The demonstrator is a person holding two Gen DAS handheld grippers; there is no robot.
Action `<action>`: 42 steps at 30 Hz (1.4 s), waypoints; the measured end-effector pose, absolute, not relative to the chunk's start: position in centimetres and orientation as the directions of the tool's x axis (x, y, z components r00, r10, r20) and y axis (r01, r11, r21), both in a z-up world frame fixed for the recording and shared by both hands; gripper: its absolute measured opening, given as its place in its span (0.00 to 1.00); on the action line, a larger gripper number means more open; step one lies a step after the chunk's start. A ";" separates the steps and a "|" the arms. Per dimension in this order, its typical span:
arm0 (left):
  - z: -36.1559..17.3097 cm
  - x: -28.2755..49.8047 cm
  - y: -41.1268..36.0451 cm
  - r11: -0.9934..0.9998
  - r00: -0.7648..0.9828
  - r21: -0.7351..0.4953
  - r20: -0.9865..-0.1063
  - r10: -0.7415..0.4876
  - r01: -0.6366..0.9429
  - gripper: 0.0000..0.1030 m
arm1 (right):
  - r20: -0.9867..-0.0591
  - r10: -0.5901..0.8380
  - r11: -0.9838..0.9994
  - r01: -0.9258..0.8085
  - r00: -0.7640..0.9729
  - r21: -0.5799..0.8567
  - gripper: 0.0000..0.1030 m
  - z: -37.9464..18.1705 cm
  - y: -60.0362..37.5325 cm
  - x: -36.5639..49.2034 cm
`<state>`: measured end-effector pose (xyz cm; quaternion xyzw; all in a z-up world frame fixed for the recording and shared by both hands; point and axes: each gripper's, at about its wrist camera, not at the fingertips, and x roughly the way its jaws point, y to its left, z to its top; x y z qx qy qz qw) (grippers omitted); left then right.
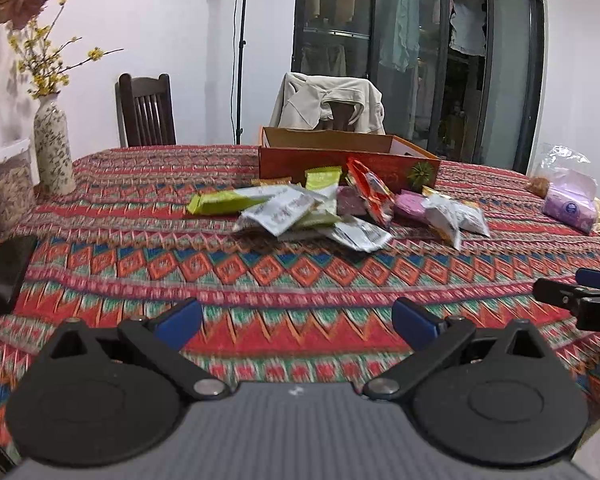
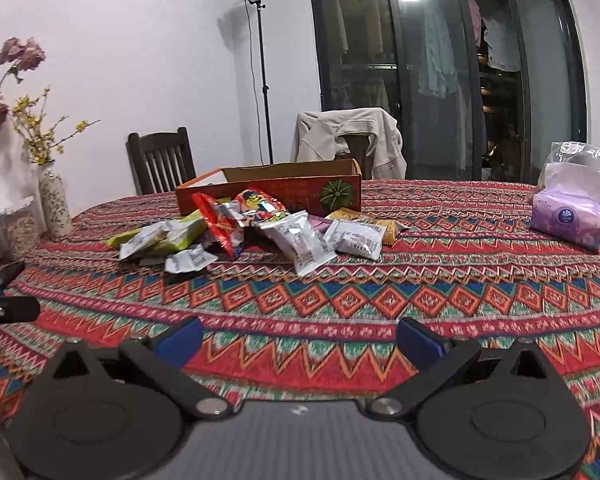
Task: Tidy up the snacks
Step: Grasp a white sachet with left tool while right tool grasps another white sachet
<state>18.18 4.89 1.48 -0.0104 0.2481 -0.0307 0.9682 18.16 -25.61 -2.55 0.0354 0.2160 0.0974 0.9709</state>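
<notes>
Overall, patterned tablecloth; vase far left, snack packets piled mid-table touching the orange box, tissue pack right. Left gripper and right gripper: jaws spread, empty. Packet print unreadable.

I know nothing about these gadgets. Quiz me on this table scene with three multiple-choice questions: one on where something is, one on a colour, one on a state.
1. Where do the snack packets lie?
A. inside the box
B. on the tablecloth in front of the box
C. on a chair

2. What colour are the fingertip pads?
A. blue
B. yellow
C. white

3. How do the left gripper and right gripper stand?
A. both shut on packets
B. one open, one shut
C. both open, holding nothing

Answers: 1 B, the pile sits on the patterned tablecloth before the orange box. 2 A, the pads show blue. 3 C, each pair of jaws is spread wide over bare cloth.
</notes>
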 end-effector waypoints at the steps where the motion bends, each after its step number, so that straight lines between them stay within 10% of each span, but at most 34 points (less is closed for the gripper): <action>1: 1.5 19.0 5.0 0.998 0.877 -0.027 -0.476 -0.063 0.057 1.00 | -0.415 0.201 0.979 -0.172 0.887 0.106 1.00 -2.5 -25.5 18.8; 23: -0.1 38.7 6.3 0.962 0.804 0.028 -0.556 -0.210 0.271 0.80 | -0.528 0.329 0.922 -0.388 0.782 0.000 0.67 -2.3 -23.1 38.2; 27: -0.7 39.5 6.9 0.966 0.790 -0.030 -0.568 -0.229 0.259 0.80 | -0.537 0.347 0.921 -0.388 0.769 0.039 0.61 -3.0 -23.6 39.5; 34: -0.1 39.0 7.5 0.969 0.760 -0.106 -0.604 -0.241 0.224 0.45 | -0.527 0.364 0.919 -0.389 0.768 0.068 0.43 -3.3 -23.8 39.8; 42: 1.8 31.2 7.0 0.978 0.795 -0.159 -0.572 -0.203 0.135 0.44 | -0.478 0.378 0.920 -0.379 0.793 0.098 0.42 -1.7 -24.0 35.2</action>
